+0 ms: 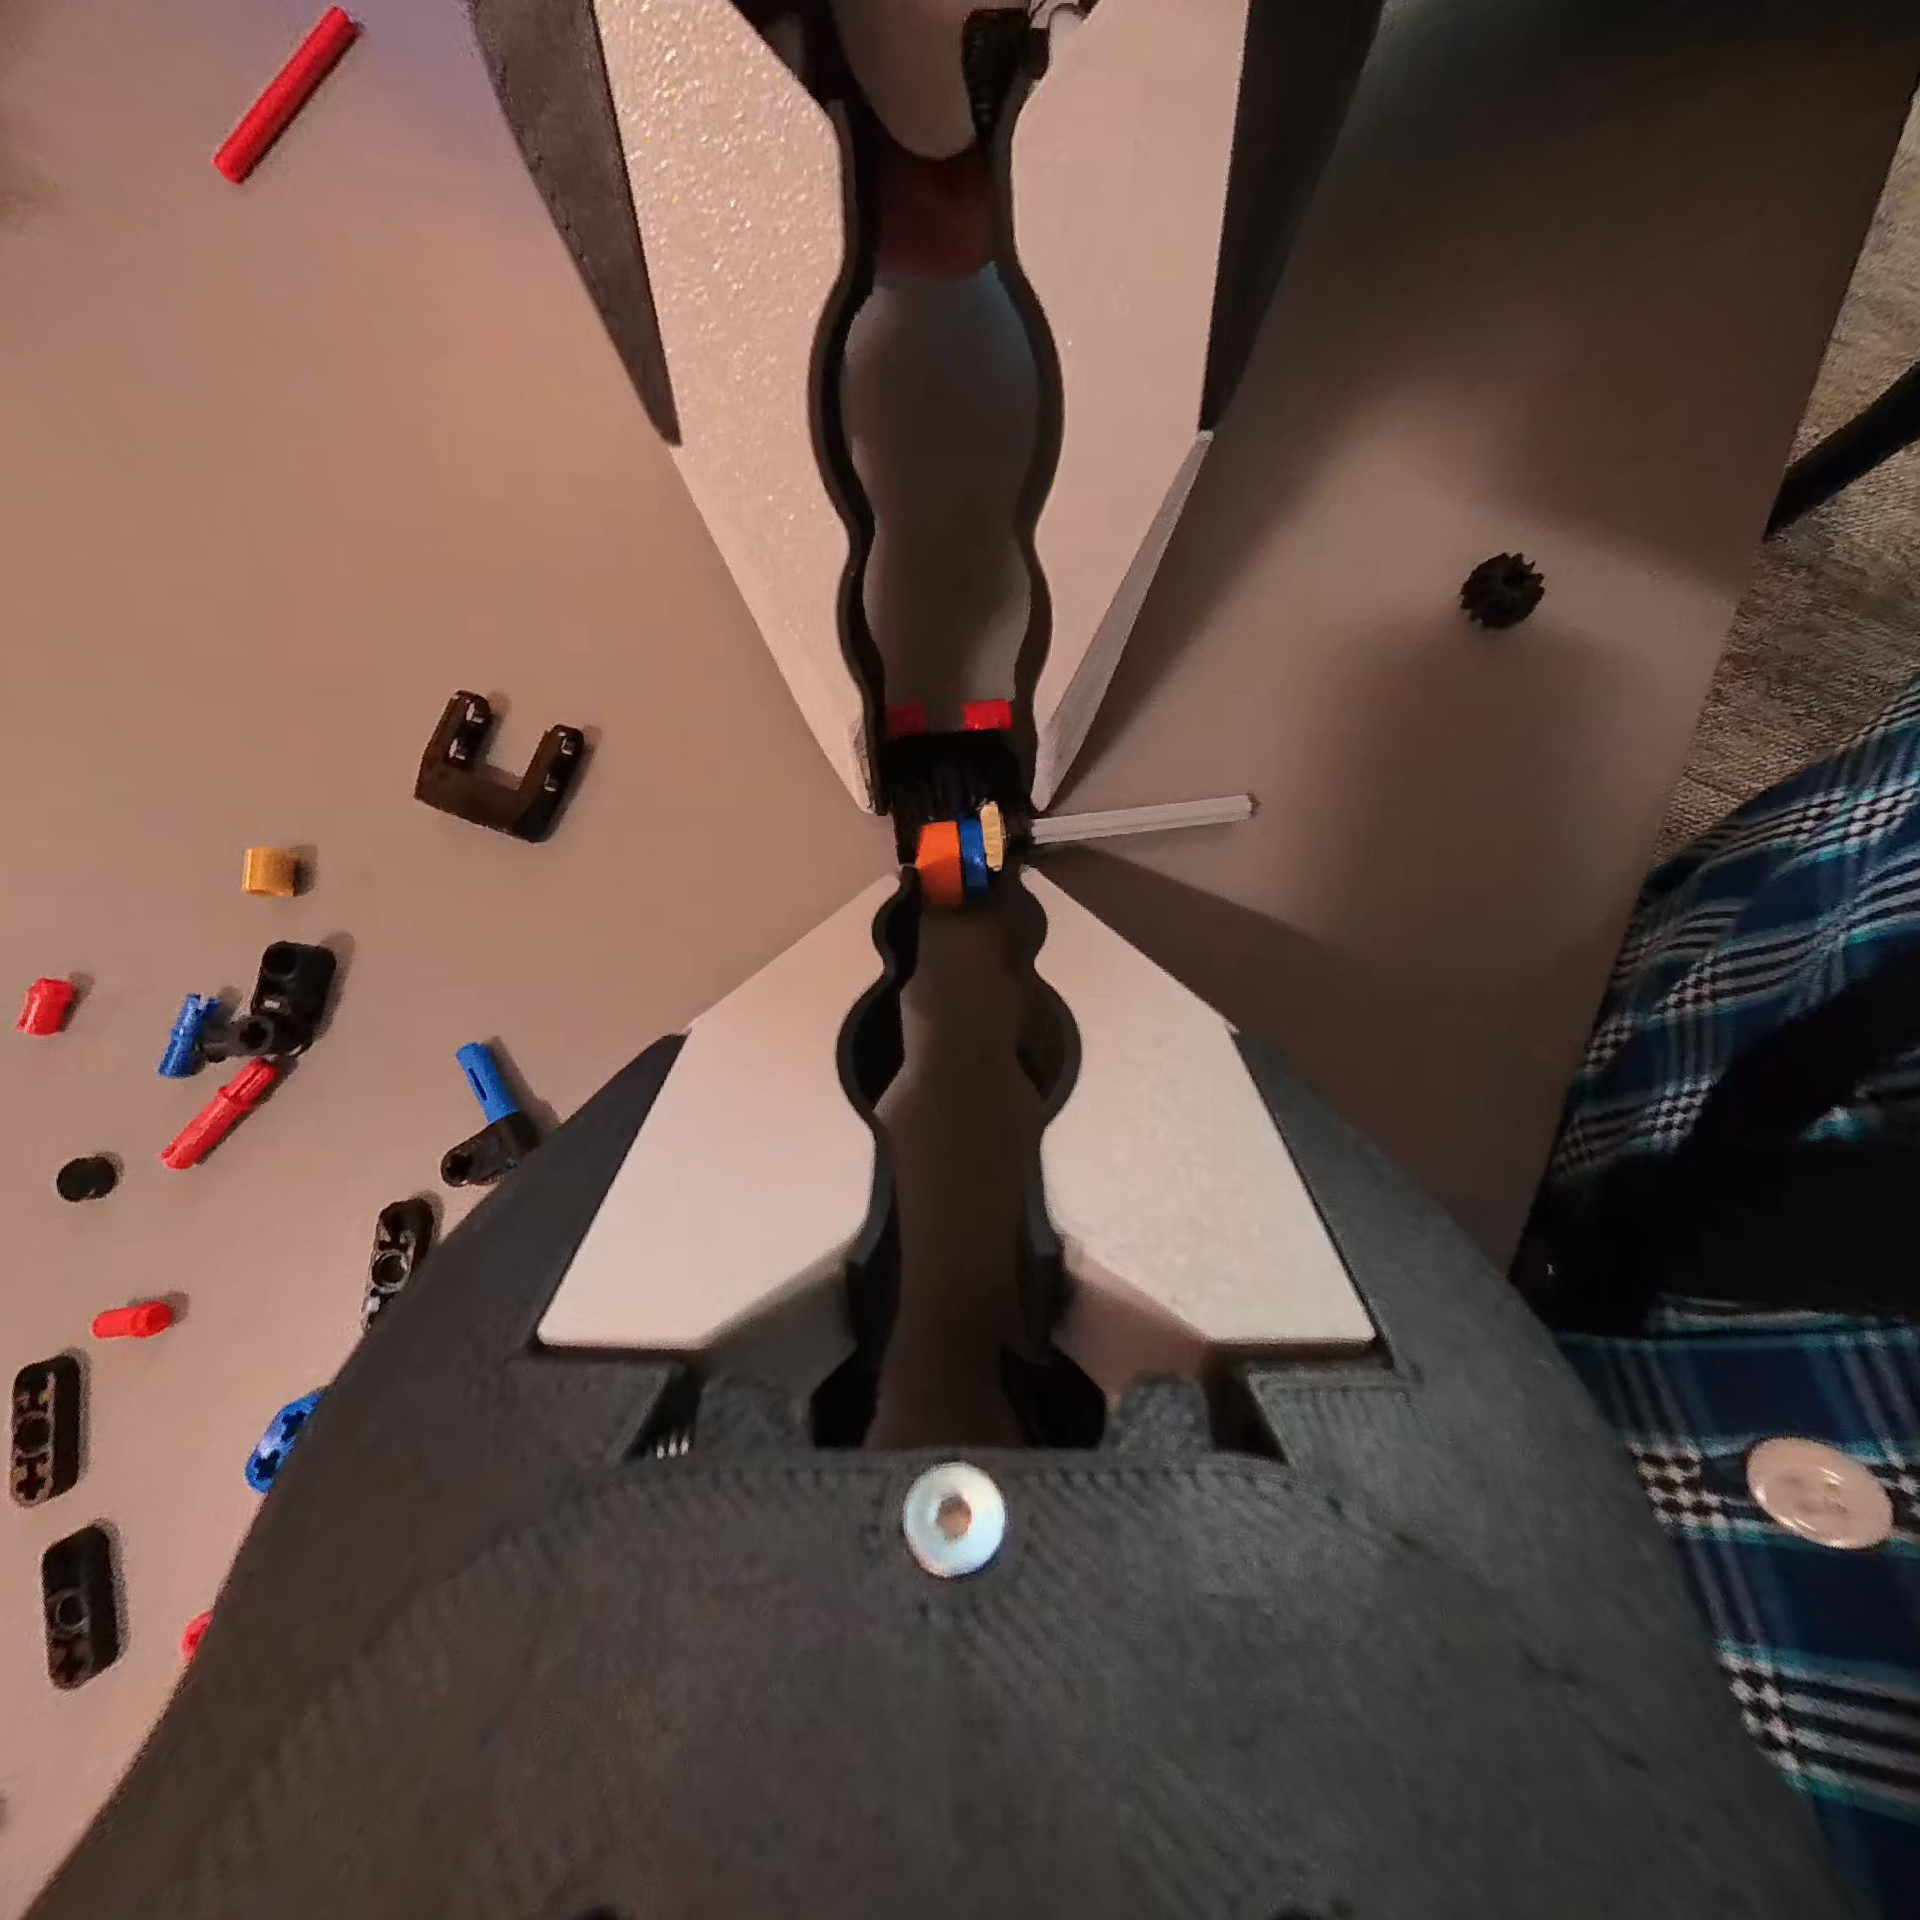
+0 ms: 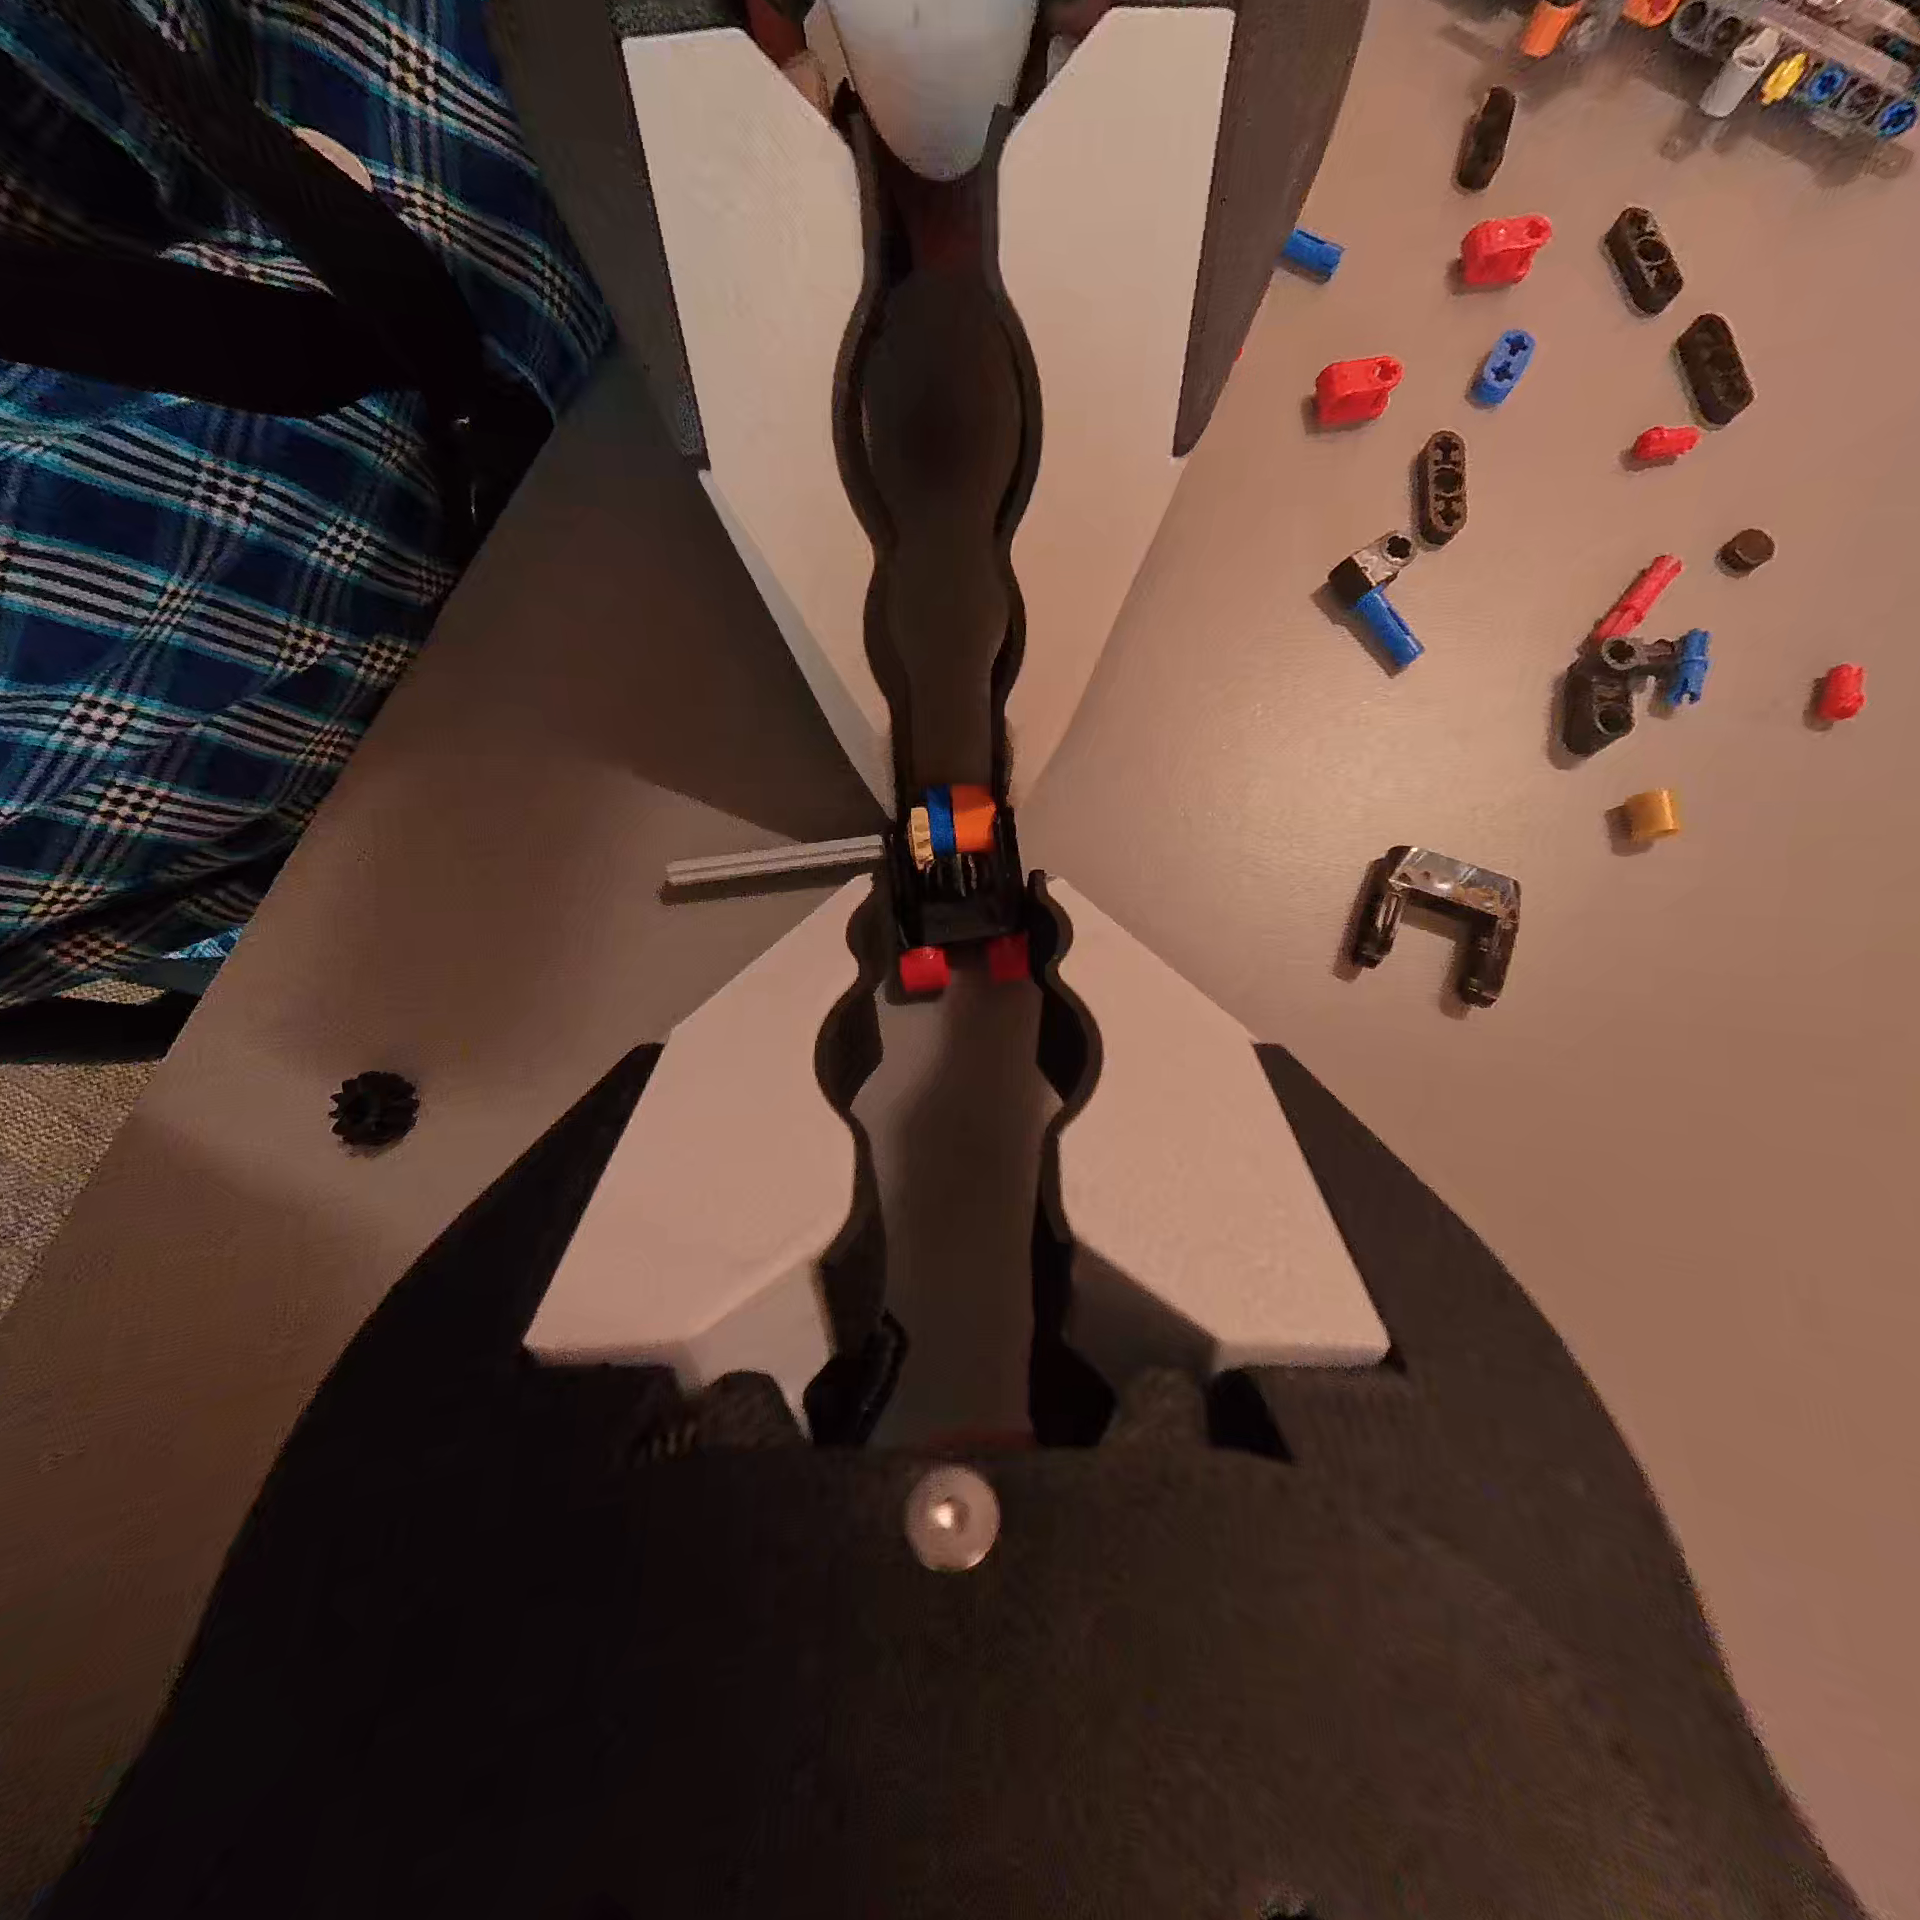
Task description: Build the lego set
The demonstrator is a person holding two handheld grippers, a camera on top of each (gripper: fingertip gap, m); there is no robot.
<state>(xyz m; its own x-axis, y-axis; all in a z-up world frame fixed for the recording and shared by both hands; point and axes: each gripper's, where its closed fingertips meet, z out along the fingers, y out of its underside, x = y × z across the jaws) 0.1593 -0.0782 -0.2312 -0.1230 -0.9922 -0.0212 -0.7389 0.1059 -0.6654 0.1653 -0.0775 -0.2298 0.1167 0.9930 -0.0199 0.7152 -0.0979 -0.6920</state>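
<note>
**Small sub-assembly held between two grippers over a table of loose parts**

A plain beige table point(image 1: 312, 499) fills both views, with carpeted floor past its edge and a plaid sleeve point(image 1: 1766, 1039) at the near side. The left gripper point(image 1: 961, 883) and the right gripper point(image 2: 966, 925) are met tip to tip. Between them a small sub-assembly point(image 1: 956, 831) is clamped: a black frame with two red pins, carrying orange, blue and tan rings on a grey axle point(image 1: 1143, 818) that projects to one side. The right gripper is closed on the black frame; the left gripper is closed at the ring end, though its exact contact cannot be told.

The build is judged to be at an early or middle stage. Many parts lie unused: a black U-shaped bracket point(image 1: 499, 769), a long red axle point(image 1: 286, 94), a tan bush point(image 1: 272, 871), a black gear point(image 1: 1501, 590) near the table edge, and scattered red, blue and black connectors. A larger built section point(image 2: 1766, 73) is seen at the far right.

No container is visible; all parts lie directly on the table.
</note>
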